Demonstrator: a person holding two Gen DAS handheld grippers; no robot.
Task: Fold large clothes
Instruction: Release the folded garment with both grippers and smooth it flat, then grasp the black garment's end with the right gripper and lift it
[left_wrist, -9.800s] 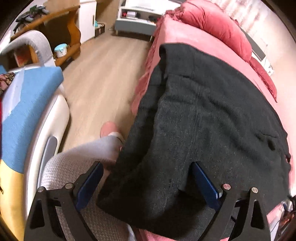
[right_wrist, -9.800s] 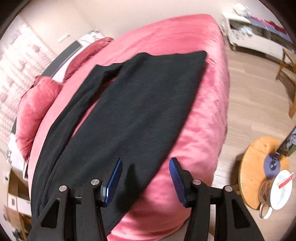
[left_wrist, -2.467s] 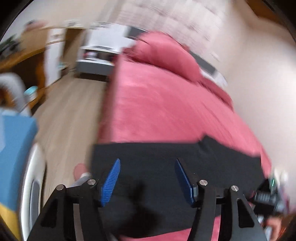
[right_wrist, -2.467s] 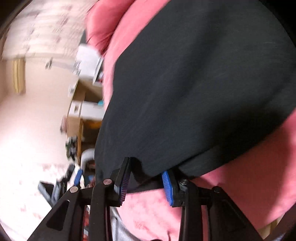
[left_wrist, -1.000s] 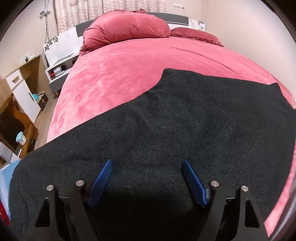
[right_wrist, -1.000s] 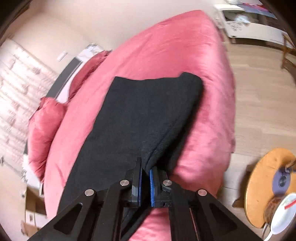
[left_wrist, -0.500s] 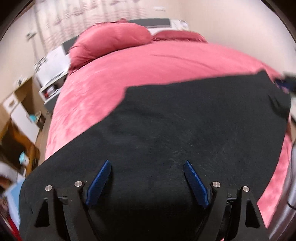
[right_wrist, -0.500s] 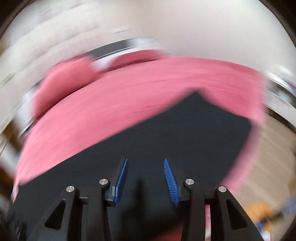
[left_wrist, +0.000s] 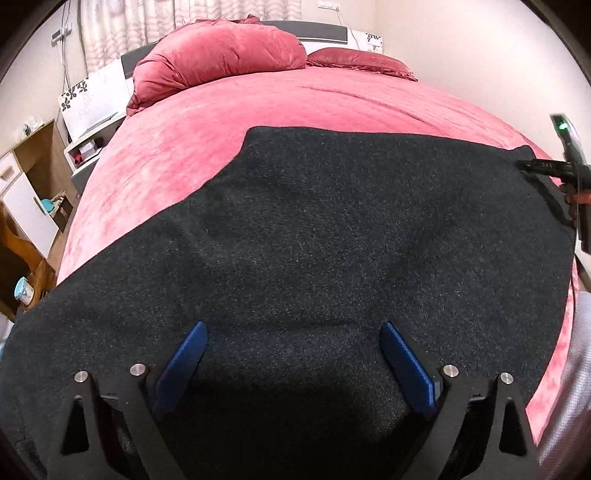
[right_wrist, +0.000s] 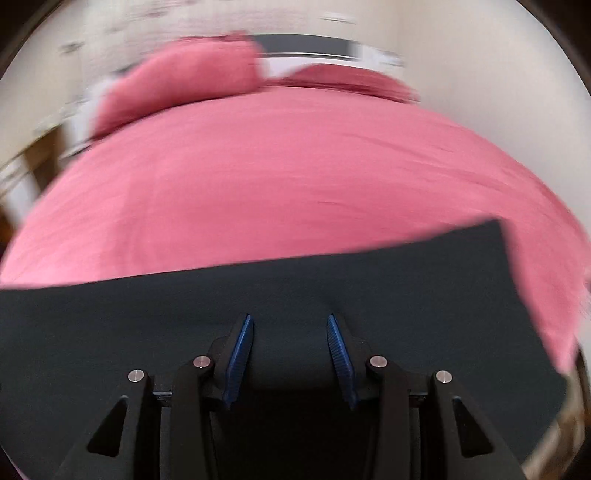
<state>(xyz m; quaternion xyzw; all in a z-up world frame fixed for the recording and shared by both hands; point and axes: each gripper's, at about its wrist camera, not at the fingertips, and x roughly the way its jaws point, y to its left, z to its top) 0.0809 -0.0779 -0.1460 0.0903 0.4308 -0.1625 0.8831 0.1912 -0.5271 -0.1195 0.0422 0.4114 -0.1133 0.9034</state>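
A black, coarse-knit garment (left_wrist: 332, 240) lies flat across the near part of the pink velvet bed (left_wrist: 207, 147), bare bedding beyond its far edge; my left tongs (left_wrist: 293, 363) and right tongs (right_wrist: 290, 354) hang above it, both parted, holding nothing

Soft, even indoor light is seen throughout. The left wrist view is sharp; the right wrist view is smeared by motion blur. Fisheye bending and dark corner vignetting are present in both.

Faint white lettering, perhaps "DAS", on the black device (left_wrist: 546, 165) at right edge.
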